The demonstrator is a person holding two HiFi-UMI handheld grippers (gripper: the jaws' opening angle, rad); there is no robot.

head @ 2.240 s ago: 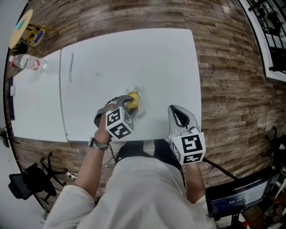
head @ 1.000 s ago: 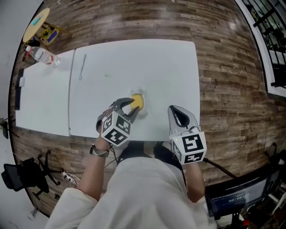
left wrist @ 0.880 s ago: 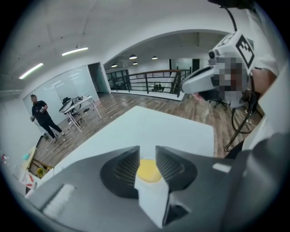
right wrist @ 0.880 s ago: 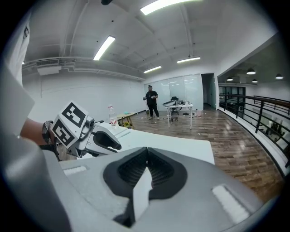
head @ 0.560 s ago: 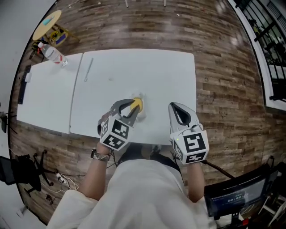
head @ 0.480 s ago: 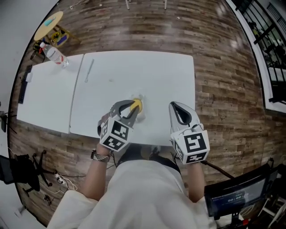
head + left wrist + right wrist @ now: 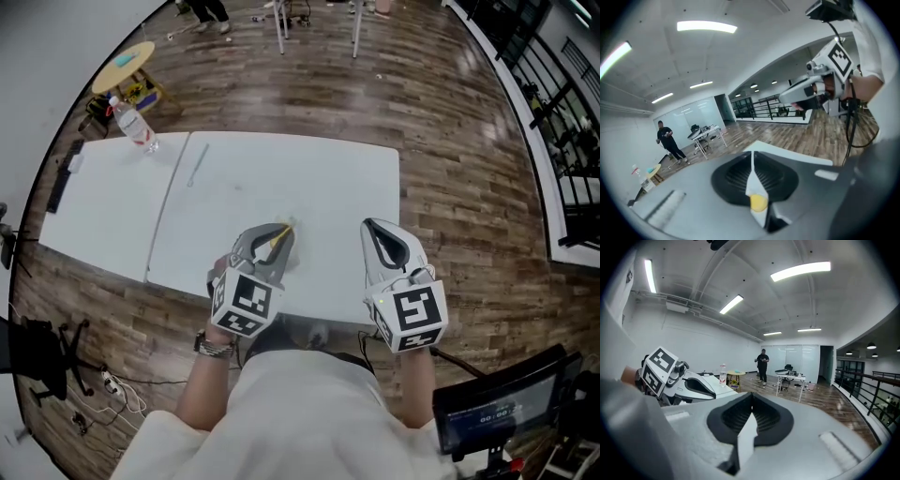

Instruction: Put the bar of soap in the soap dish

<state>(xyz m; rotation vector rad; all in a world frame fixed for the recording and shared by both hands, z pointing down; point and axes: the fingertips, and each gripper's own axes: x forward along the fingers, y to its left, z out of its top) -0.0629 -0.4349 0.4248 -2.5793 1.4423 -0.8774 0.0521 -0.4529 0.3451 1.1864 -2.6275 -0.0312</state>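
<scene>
Left hand-held gripper (image 7: 284,231), jaws just closed together on nothing, hangs over the bar of soap (image 7: 277,241), apparently in the soap dish (image 7: 292,223) at the counter's (image 7: 281,178) near edge; it and the right hand-held gripper (image 7: 376,228), likewise pressed together, should lift clear without grazing the dish.

**Bar of soap** (image 7: 276,241): a small yellow piece lying low on the white table (image 7: 309,178) near its front edge. It shows as a thin sliver in the head view and as a rounded yellow spot in the left gripper view. **Soap dish** (image 7: 290,226): pale and translucent, faintly visible just round the soap; whether the soap sits inside it cannot be told.
</scene>
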